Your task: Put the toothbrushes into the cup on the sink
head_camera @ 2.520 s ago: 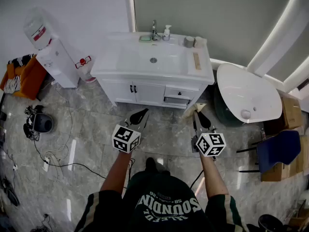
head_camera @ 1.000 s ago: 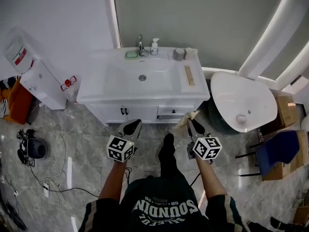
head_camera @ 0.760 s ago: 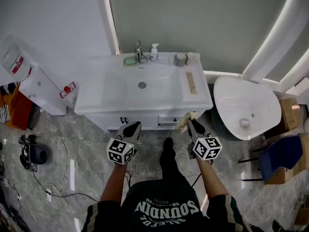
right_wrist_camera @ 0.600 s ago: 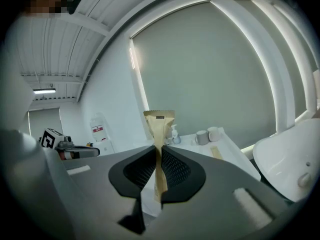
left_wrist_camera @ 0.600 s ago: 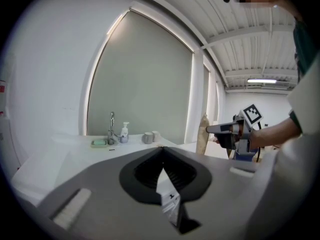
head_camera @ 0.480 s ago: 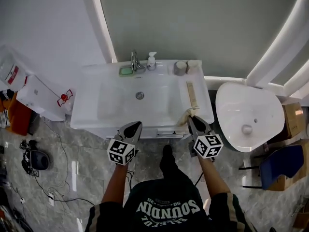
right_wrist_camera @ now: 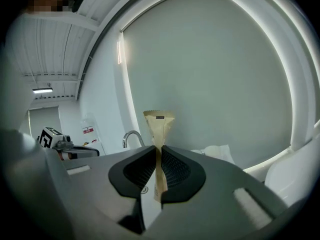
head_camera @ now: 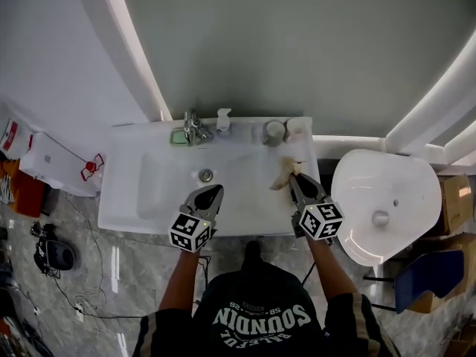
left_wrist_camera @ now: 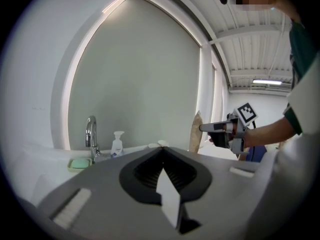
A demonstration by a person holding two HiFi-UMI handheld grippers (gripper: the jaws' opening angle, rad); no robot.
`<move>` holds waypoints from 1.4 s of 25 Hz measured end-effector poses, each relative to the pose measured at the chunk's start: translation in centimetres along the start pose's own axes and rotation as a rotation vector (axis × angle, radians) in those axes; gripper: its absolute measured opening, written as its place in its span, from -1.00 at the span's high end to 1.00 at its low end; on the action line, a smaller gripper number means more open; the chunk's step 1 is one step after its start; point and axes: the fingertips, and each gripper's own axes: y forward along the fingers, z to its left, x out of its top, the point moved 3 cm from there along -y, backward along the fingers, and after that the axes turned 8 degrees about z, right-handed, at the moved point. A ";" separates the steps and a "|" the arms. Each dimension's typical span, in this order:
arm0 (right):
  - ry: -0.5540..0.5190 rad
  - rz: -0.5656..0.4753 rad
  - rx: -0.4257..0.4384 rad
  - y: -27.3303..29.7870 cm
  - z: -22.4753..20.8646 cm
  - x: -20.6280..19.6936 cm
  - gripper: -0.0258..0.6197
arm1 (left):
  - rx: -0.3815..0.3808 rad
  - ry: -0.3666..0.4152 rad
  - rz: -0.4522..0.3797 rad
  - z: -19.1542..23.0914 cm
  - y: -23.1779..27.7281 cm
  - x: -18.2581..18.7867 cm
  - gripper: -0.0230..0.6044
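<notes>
Fingers [right_wrist_camera: 180, 172] of right gripper [right_wrist_camera: 158, 149] pinch wrapped toothbrush [right_wrist_camera: 159, 124] above sink [head_camera: 134, 199].

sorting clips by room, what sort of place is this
Probably a bathroom, maybe a mock-up one: a white sink with a tap, a soap bottle and a cup along its back edge.

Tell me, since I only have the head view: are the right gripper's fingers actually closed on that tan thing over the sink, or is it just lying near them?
Observer: They are closed on it. In the right gripper view, the fingers of the right gripper pinch a tan paper packet, whose crimped top stands above them.
Operator: And the left gripper, is it carrying anything?
Observer: No. The left gripper view shows the fingers of the left gripper together with nothing between them.
</notes>
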 end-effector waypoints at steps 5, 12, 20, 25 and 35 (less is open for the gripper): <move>-0.001 0.011 0.012 2.6 -2.2 1.1 0.82 | -0.004 0.004 0.012 0.8 2.9 1.4 0.80; 0.011 0.022 -0.003 4.5 -2.5 0.7 0.82 | -0.030 0.009 0.042 2.5 4.7 1.5 0.80; 0.024 0.049 -0.056 6.2 -4.0 -0.2 0.82 | -0.071 0.002 0.055 3.6 6.1 1.4 0.80; 0.026 0.056 -0.097 7.6 -6.7 0.4 0.82 | -0.064 -0.025 0.067 4.0 5.6 0.5 0.80; 0.003 -0.039 -0.215 11.9 -14.6 7.8 0.82 | 0.014 -0.065 0.110 6.1 3.5 -1.3 0.80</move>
